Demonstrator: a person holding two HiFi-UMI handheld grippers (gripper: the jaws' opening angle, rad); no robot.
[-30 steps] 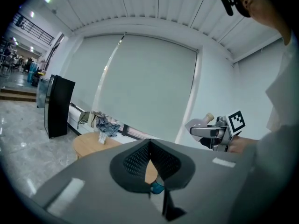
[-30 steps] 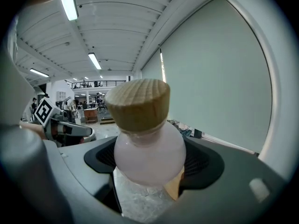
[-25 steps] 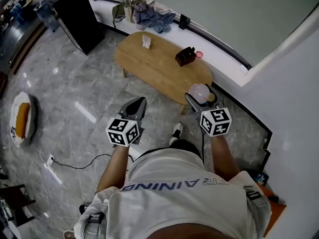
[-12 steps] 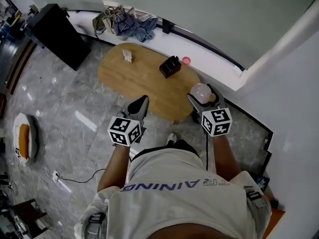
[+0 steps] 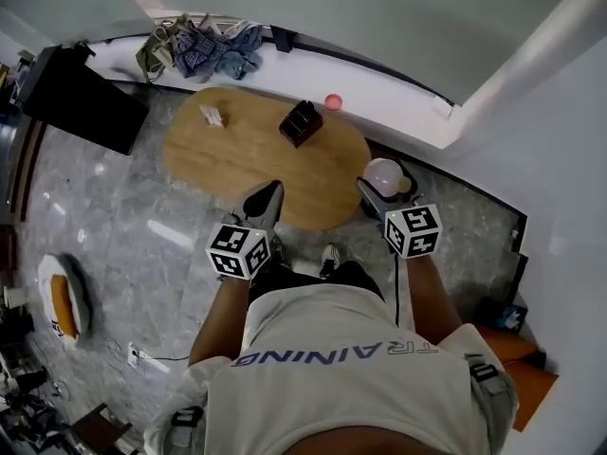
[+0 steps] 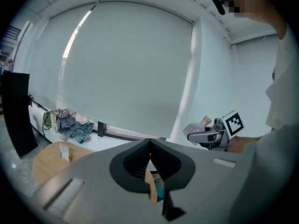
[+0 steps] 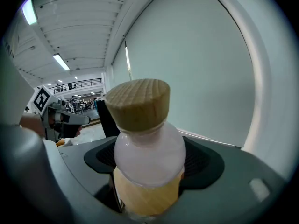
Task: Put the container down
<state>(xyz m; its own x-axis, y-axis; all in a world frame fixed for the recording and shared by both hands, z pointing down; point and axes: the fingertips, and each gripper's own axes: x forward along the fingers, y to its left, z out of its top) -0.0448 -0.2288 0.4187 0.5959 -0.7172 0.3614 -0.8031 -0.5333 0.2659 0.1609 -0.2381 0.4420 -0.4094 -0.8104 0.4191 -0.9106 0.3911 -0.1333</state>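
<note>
The container [image 5: 383, 175] is a frosted round bottle with a pale wooden stopper [image 7: 138, 104]. My right gripper [image 5: 384, 182] is shut on the container's body [image 7: 147, 160], with a jaw pad against each side. It hangs in the air past the right end of the oval wooden table [image 5: 247, 164]. My left gripper [image 5: 266, 200] is shut with nothing in it, over the table's near edge. In the left gripper view its pads [image 6: 149, 160] meet, and the right gripper [image 6: 209, 135] with the container [image 6: 198, 127] shows off to the right.
On the table stand a black box [image 5: 301, 122] and a small card holder [image 5: 212, 115]. A pink cup [image 5: 333, 101] and a heap of clothes [image 5: 204, 45] lie on the window ledge. A black cabinet [image 5: 81, 98] stands at the left; a pet bed [image 5: 64, 301] lies on the floor.
The table has slid left and nearer in the head view as the person moves toward it. Both grippers keep their pose, the right still holding the container.
</note>
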